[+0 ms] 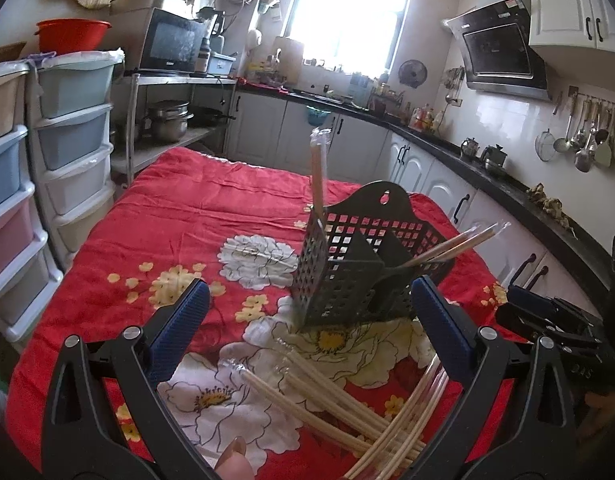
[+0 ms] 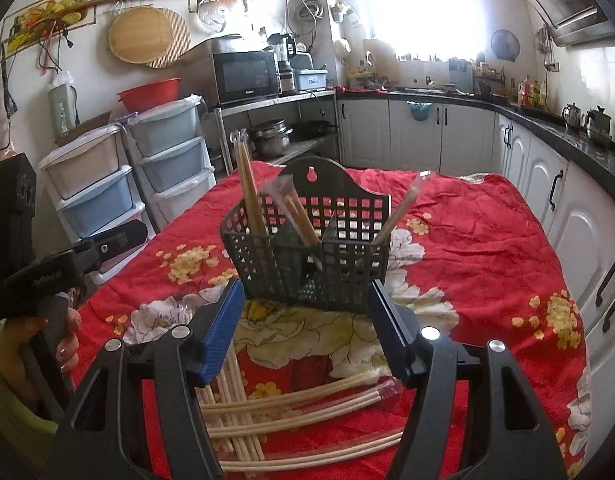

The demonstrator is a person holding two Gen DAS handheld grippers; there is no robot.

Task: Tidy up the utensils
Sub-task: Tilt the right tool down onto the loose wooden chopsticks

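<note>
A black perforated utensil basket (image 1: 359,268) (image 2: 311,248) with dividers stands on the red floral cloth (image 1: 179,224) (image 2: 467,248). Wrapped chopstick pairs stand in its compartments: one upright at the left (image 1: 318,176) (image 2: 249,196), one in the middle (image 2: 301,220), one leaning right (image 1: 455,242) (image 2: 401,208). Several more wrapped chopsticks (image 1: 347,424) (image 2: 299,412) lie loose on the cloth below both grippers. My left gripper (image 1: 311,320) is open and empty just before the basket. My right gripper (image 2: 305,328) is open and empty, also facing the basket.
Stacked plastic drawer units (image 1: 67,152) (image 2: 107,188) stand left of the table. A metal shelf with a microwave (image 1: 171,40) and pots is behind. White cabinets and a black counter (image 1: 487,176) run along the right. The other gripper shows at each view's edge (image 1: 555,320) (image 2: 67,256).
</note>
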